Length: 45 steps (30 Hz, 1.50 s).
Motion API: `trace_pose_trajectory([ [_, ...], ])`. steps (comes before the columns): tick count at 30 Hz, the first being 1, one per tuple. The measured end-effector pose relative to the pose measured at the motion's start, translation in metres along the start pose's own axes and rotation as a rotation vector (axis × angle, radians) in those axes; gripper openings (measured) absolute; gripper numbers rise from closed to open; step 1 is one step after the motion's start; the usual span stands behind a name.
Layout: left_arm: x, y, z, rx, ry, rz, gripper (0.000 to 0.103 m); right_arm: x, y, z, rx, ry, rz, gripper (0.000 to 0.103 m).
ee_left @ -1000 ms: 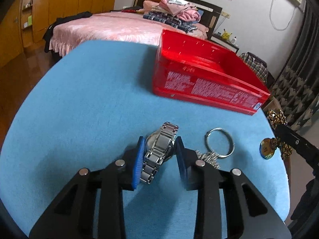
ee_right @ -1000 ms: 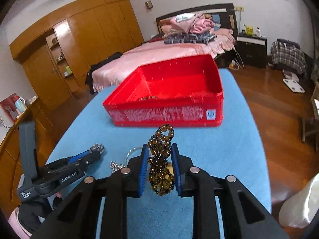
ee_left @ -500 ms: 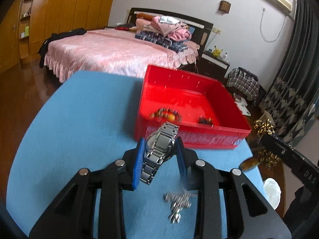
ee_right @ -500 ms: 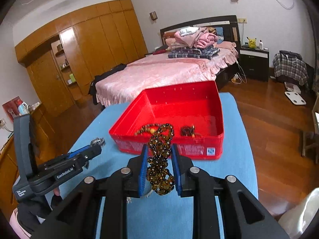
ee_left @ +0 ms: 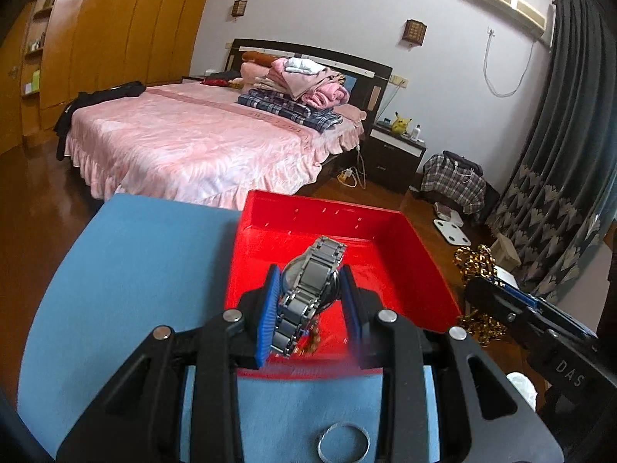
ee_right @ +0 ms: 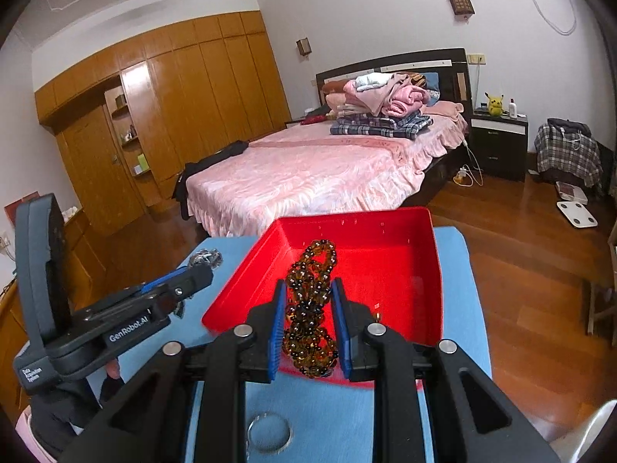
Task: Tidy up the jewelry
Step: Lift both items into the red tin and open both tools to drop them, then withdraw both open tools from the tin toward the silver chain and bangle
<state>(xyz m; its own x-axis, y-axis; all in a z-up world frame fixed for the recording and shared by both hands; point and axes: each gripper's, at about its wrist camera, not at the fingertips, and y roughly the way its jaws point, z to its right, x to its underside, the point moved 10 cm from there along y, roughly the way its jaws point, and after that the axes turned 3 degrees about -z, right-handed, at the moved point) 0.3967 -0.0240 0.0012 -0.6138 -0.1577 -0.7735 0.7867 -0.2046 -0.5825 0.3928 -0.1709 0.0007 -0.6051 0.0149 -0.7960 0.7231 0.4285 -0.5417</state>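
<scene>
My left gripper (ee_left: 310,289) is shut on a silver metal watch (ee_left: 308,289) and holds it above the near part of the red bin (ee_left: 420,266). My right gripper (ee_right: 308,305) is shut on a brown amber bead necklace (ee_right: 310,308) and holds it over the red bin (ee_right: 401,270) as well. The right gripper with its beads (ee_left: 476,266) shows at the right edge of the left wrist view. The left gripper (ee_right: 185,281) with the watch (ee_right: 206,258) shows at the left of the right wrist view. A silver ring (ee_left: 343,441) lies on the blue table behind the fingers.
The blue table (ee_left: 135,270) carries the bin at its far edge. A pink bed (ee_left: 200,146) stands beyond the table, with wooden wardrobes (ee_right: 185,115) on the left. A gold piece (ee_right: 378,314) lies inside the bin. Wooden floor (ee_right: 532,254) lies to the right.
Both grippers have risen and moved forward with their loads, from over the table to above the red bin. The ring and keys have dropped behind them.
</scene>
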Motion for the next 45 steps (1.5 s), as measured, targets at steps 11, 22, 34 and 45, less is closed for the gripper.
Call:
trace_pose_trajectory([
  [11,-0.001,0.043,-0.006,-0.019,0.028,-0.054,0.043,0.003,0.051,0.020,0.066,-0.001,-0.071,0.036],
  [22,0.012,-0.003,-0.015,-0.038,0.044,-0.017,0.073,0.017,0.006,0.031,0.085,0.048,0.009,0.075],
  [34,0.077,-0.042,-0.025,-0.074,0.045,-0.082,0.088,0.071,-0.036,0.033,0.163,0.059,0.003,0.097],
  [45,0.148,-0.036,-0.021,-0.080,0.050,-0.202,0.089,0.122,-0.049,0.031,0.226,0.034,-0.035,0.097],
])
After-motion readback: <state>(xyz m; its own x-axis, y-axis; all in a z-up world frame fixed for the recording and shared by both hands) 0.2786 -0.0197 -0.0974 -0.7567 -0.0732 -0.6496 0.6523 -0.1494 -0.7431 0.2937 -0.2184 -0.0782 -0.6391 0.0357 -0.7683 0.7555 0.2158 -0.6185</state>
